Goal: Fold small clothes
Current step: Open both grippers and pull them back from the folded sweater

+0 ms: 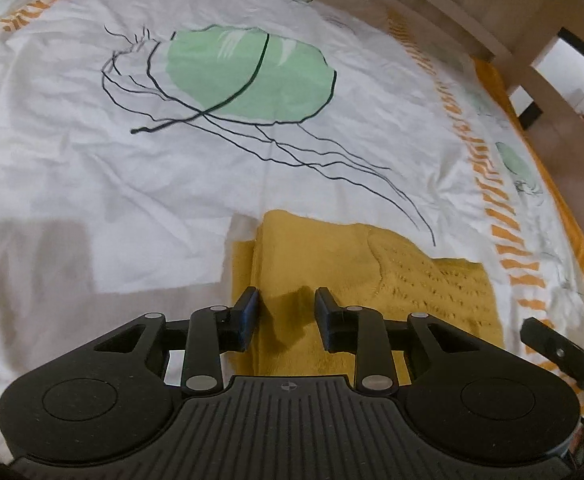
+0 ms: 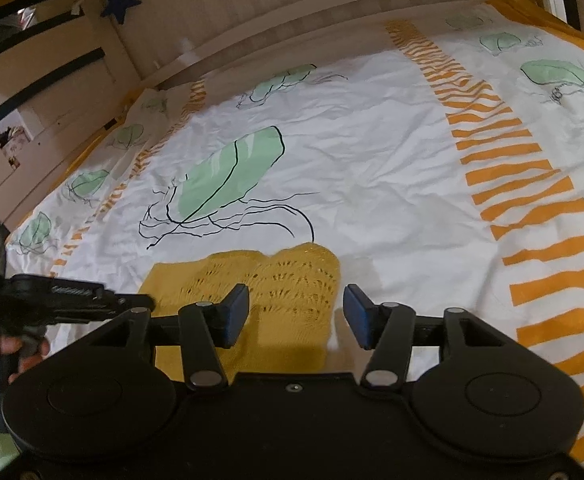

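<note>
A small mustard-yellow knit garment (image 1: 355, 272) lies flat on the bed, partly folded, with a lacy knit part on its right. My left gripper (image 1: 287, 300) is open just above its left part, holding nothing. In the right wrist view the garment (image 2: 276, 280) lies under my right gripper (image 2: 295, 300), which is open over its right edge, holding nothing. The right gripper shows at the left view's right edge (image 1: 559, 352). The left gripper shows at the right view's left edge (image 2: 72, 296).
The white bed cover (image 1: 92, 160) has green jellyfish prints (image 1: 252, 76) and orange striped bands (image 2: 523, 184). A wooden bed rail (image 2: 331, 20) runs along the far side. A blue star (image 2: 122, 0) hangs on the wall.
</note>
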